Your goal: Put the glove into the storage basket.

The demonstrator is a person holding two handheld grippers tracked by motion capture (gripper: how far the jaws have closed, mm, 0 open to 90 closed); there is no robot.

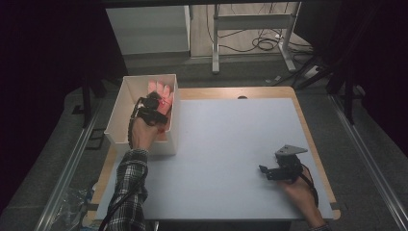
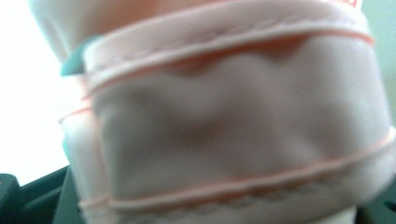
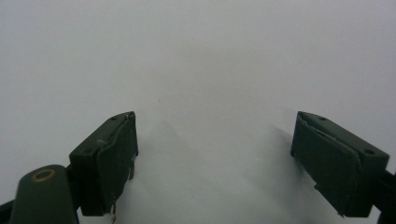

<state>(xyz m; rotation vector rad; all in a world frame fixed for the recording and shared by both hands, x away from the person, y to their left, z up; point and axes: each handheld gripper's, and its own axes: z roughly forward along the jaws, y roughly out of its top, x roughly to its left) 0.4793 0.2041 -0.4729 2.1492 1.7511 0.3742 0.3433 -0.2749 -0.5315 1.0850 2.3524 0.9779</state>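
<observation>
Left claw (image 1: 155, 107) at 10 o'clock, we can't tell its grip; soft pink stitched glove (image 2: 243, 126) in white box (image 1: 126, 103); right claw (image 3: 215, 158) gapes empty.

My room is dim beyond the lit desk (image 1: 231, 144); up close the pink fabric (image 2: 233, 130) blurs, with white glare at its left.

A wooden-edged table (image 1: 303, 120) is covered by a white sheet (image 1: 231, 144). A white box (image 1: 120, 120) is set at its far left corner.
</observation>
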